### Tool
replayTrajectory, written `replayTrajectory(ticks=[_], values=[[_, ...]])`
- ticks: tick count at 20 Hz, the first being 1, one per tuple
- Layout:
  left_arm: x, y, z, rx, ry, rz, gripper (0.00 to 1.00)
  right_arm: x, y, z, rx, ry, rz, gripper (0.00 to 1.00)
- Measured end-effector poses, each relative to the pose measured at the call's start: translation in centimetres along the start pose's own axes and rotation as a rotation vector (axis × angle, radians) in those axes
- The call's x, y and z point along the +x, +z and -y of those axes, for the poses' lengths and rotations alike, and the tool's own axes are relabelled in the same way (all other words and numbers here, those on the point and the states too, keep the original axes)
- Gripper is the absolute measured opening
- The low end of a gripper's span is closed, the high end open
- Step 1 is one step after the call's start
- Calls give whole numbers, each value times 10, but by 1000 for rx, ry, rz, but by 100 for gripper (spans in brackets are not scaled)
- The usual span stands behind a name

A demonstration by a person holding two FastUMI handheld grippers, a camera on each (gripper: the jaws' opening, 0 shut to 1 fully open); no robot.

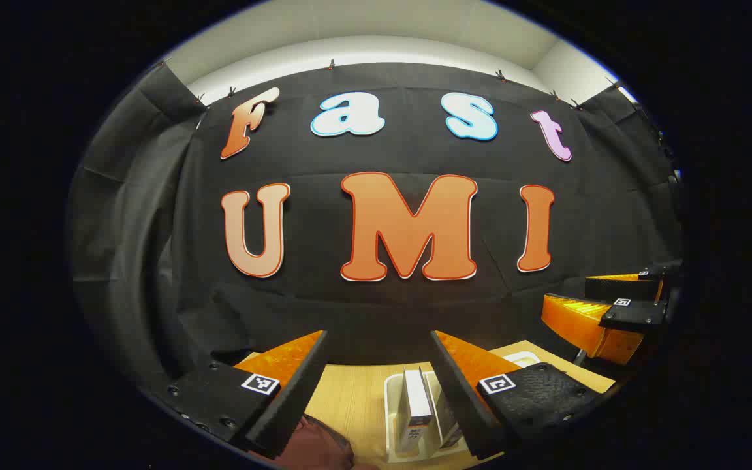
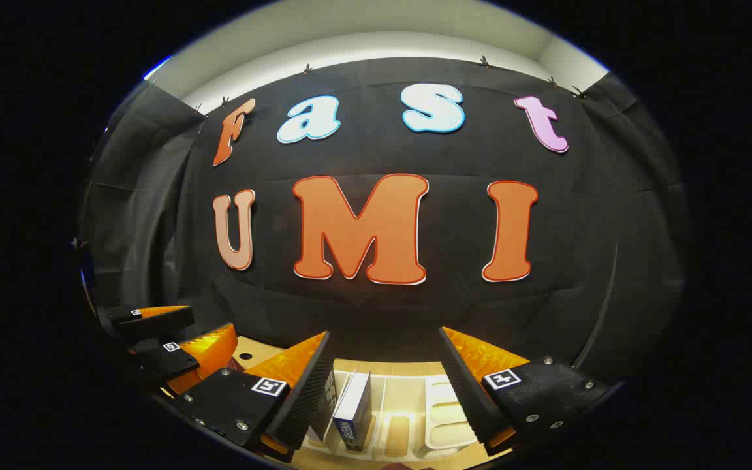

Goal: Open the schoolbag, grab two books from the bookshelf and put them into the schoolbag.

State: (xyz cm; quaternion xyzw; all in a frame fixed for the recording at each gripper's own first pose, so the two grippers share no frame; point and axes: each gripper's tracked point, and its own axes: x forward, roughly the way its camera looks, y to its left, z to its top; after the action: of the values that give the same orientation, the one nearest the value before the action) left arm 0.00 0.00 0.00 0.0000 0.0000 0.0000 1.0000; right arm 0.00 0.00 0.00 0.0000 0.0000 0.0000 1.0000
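Both tools held high, aimed at the booth wall, nothing gripped. Left tool (image 1: 379, 378): fingers spread wide apart, empty. Right tool (image 2: 386, 378): fingers likewise wide apart, empty. Below them a light wooden desk (image 1: 356, 398) carrying a white slotted bookshelf (image 1: 390, 418), a low rack with upright dividers, seen toward the desk's far edge. In the left gripper view 1 book (image 1: 415, 408) stands upright in a slot, pale spine facing up and out, between the left tool's fingers in line of sight but well below them. In the right gripper view a blue-and-white book (image 2: 353, 411) stands on edge in the rack just beside the tool's left finger, with a darker volume partly hidden behind that finger; slots on the rack's other side look vacant. A dark red soft shape (image 1: 314, 447) at the bottom of the left gripper view, near the desk's near edge, is probably the schoolbag; whether it is open I cannot tell. Judgement: books look thin, stiff, fairly light, covers likely smooth, so pinch across the top of the spine edge and lift straight up clear of the dividers. The bag will be floppy; its mouth needs 1 tool holding it while the other loads.
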Motion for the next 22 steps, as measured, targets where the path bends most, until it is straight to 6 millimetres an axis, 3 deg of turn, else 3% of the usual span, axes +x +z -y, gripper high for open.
replayTrajectory(ticks=[14, 18, 22], values=[[-5, 1, -10, 13, 44, -6, 95, 0, 5, -11, -1, 43, 13, 94], [-9, -1, -17, 16, 78, -17, 98, -1, 3, -20, 4, 69, 15, 94], [-14, 1, -23, 16, 121, -13, 95, -1, 4, -33, 8, 109, 14, 94]])
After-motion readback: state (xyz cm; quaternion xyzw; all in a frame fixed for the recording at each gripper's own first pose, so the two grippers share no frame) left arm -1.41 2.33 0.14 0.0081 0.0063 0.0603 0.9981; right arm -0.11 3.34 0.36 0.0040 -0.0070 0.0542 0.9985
